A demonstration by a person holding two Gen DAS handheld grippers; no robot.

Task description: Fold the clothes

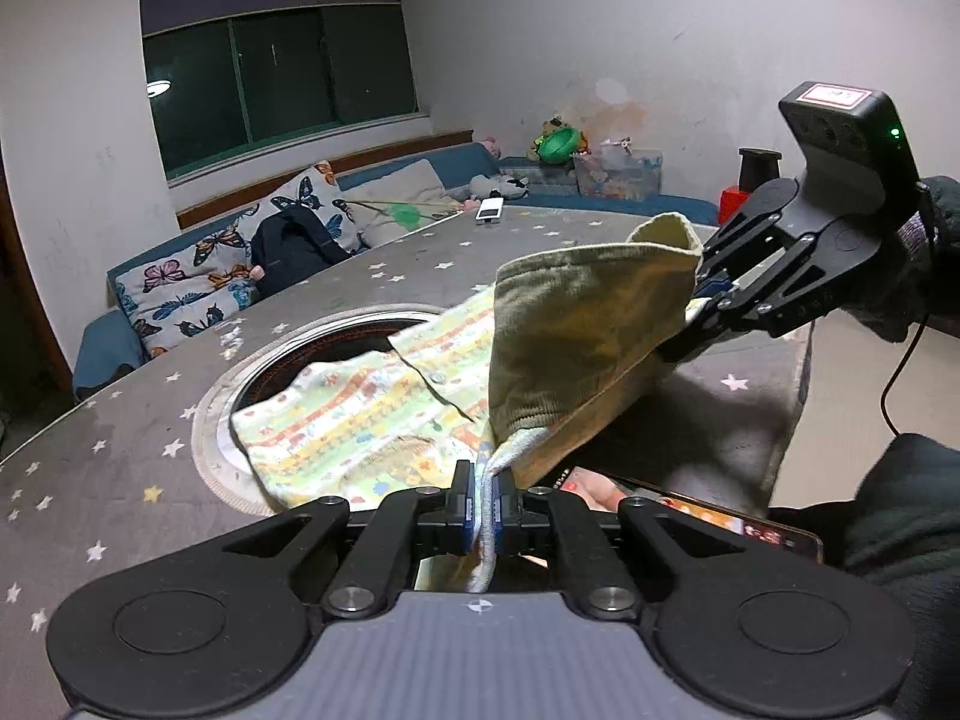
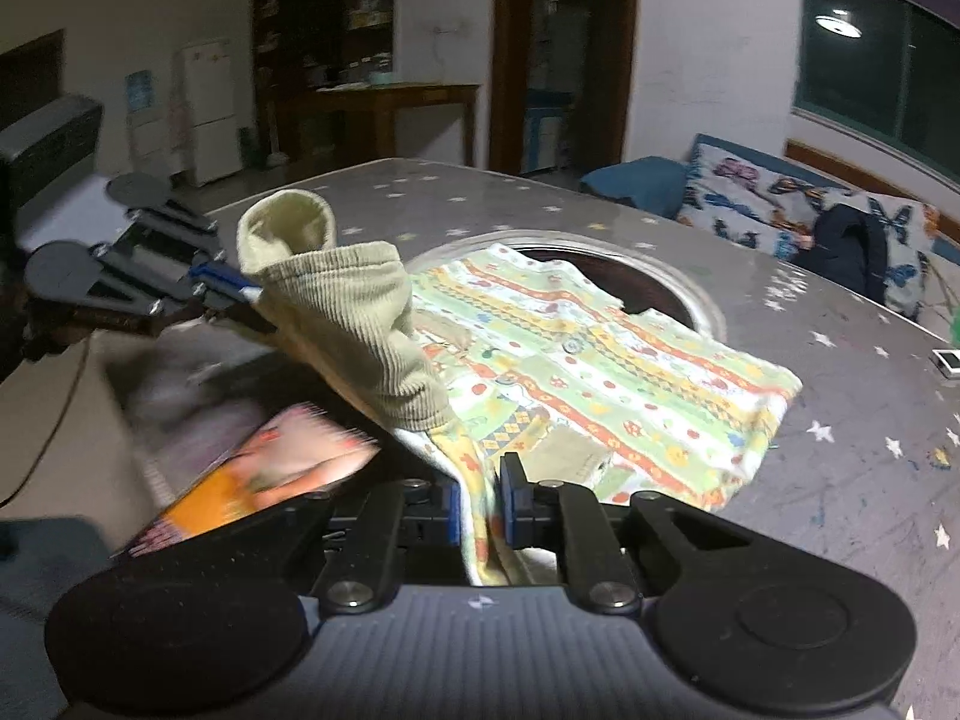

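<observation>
A small patterned child's garment (image 1: pixel 360 414) with an olive ribbed hem (image 1: pixel 576 324) lies partly on the grey star-print table (image 1: pixel 120 450); its near edge is lifted. My left gripper (image 1: pixel 482 507) is shut on one corner of the hem edge. My right gripper (image 2: pixel 482 507) is shut on the other corner; it also shows in the left wrist view (image 1: pixel 705 300). The left gripper also shows in the right wrist view (image 2: pixel 240 294). The garment (image 2: pixel 600 372) spreads flat beyond the hem (image 2: pixel 354 324), over a round recess in the table.
A round dark recess (image 1: pixel 336 342) sits mid-table under the garment. A phone with a lit screen (image 1: pixel 690 510) lies at the near table edge. A white remote (image 1: pixel 490 210) lies at the far edge. A sofa with butterfly cushions (image 1: pixel 198 282) stands behind.
</observation>
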